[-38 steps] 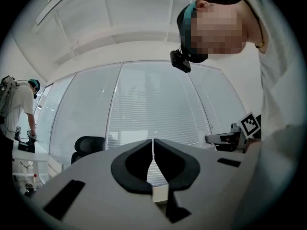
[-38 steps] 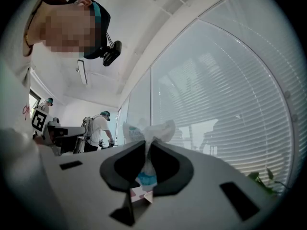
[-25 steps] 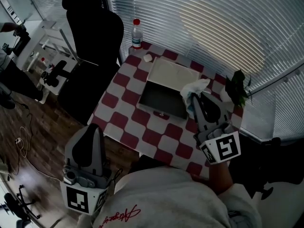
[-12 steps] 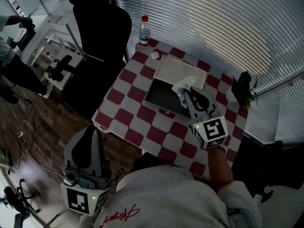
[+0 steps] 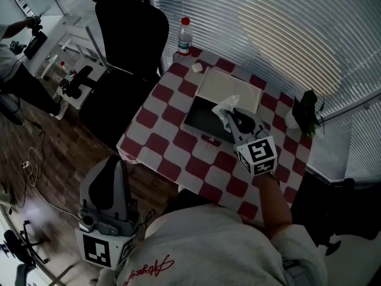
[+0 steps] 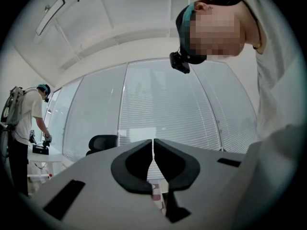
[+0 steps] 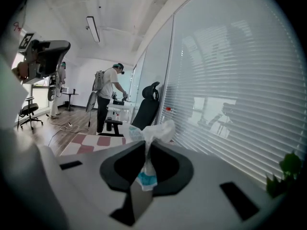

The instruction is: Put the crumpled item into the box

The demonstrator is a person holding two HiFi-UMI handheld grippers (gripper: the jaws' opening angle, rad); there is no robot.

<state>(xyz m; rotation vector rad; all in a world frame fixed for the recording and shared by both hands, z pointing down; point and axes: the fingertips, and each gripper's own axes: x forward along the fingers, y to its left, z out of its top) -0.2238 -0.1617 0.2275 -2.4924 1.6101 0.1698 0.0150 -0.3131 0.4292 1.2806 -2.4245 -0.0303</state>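
A crumpled white item (image 5: pixel 225 108) with a bit of blue print hangs over the open box (image 5: pixel 201 121), whose dark inside faces up and whose white lid (image 5: pixel 228 88) lies flat behind it. My right gripper (image 5: pixel 234 119) is shut on the item, at the box's right part. In the right gripper view the crumpled item (image 7: pixel 152 132) is pinched between the jaws of the right gripper (image 7: pixel 146 148) and fans out above them. My left gripper (image 5: pixel 112 167) hangs off the table at the lower left. In its own view the left gripper (image 6: pixel 153 146) is shut with nothing in it.
The checked red-and-white table (image 5: pixel 159 143) carries a bottle (image 5: pixel 185 36) with a red cap and a small white lump (image 5: pixel 197 68) at its far corner. A potted plant (image 5: pixel 308 109) stands at the right edge. A black office chair (image 5: pixel 134 28) is beside the table; a person (image 5: pixel 11 64) stands far left.
My right gripper has carried the crumpled item leftward, from the box's right edge to over the box. The left gripper has stayed where it was.
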